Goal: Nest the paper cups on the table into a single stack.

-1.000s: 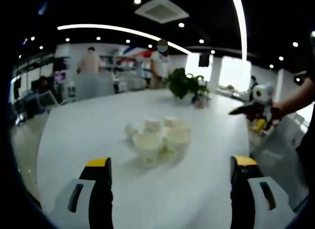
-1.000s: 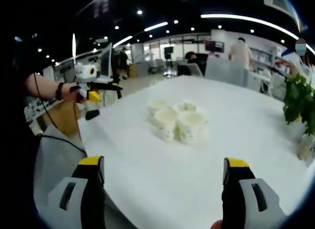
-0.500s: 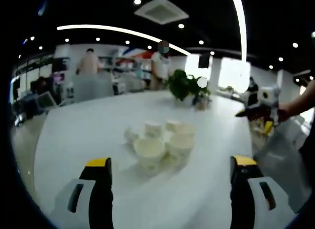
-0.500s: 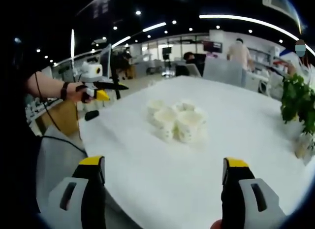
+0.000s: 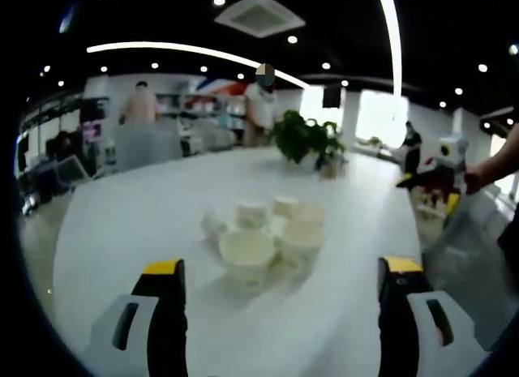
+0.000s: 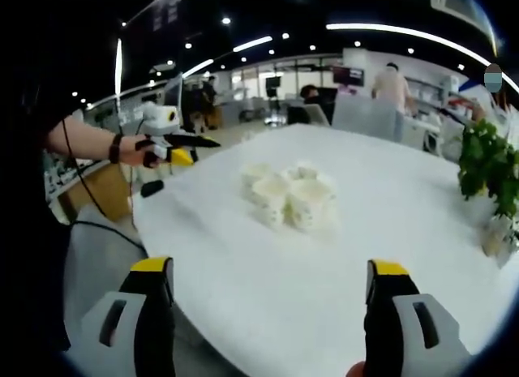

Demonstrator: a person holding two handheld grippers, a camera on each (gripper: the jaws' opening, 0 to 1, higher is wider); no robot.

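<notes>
Cups (image 5: 268, 235) unmoved; grippers still apart.

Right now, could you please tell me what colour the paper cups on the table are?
The paper cups are off-white, clearest in the left gripper view.

Paper cups (image 5: 263, 235) clustered on white table (image 5: 146, 223), left gripper (image 5: 276, 312) wide apart — empty, potted plant (image 5: 304, 138) beyond
</notes>
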